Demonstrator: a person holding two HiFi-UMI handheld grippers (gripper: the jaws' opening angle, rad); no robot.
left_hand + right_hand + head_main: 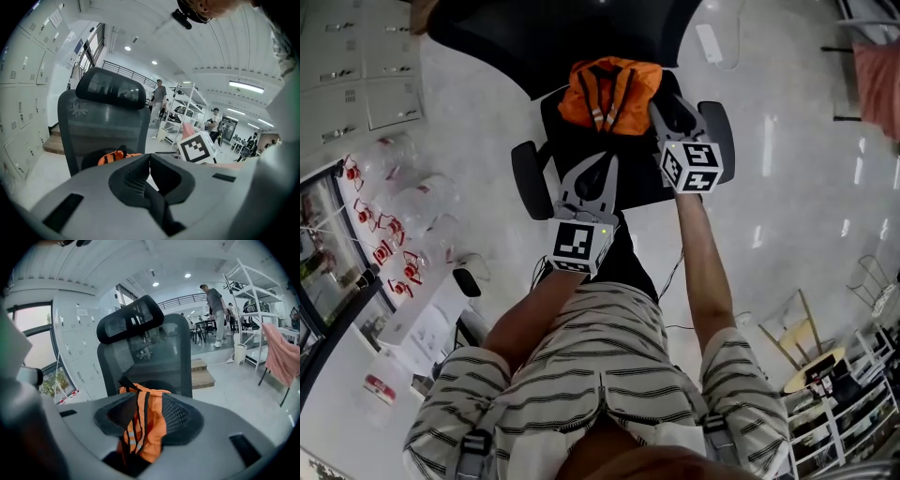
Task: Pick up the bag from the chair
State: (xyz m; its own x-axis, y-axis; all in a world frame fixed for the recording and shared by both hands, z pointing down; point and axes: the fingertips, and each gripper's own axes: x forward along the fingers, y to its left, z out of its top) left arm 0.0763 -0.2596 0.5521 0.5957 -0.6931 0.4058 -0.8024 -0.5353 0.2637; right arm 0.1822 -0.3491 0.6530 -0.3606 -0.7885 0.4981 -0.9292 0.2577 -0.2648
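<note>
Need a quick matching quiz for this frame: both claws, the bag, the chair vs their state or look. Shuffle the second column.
Things:
1. left claw
2. right claw
3. orange bag
4. office chair

States:
a. black, with a mesh back
b. jaws together, nothing between them
c. lying on the seat
d. closed on orange fabric

Pairs: 1-b, 2-d, 3-c, 4-a
</note>
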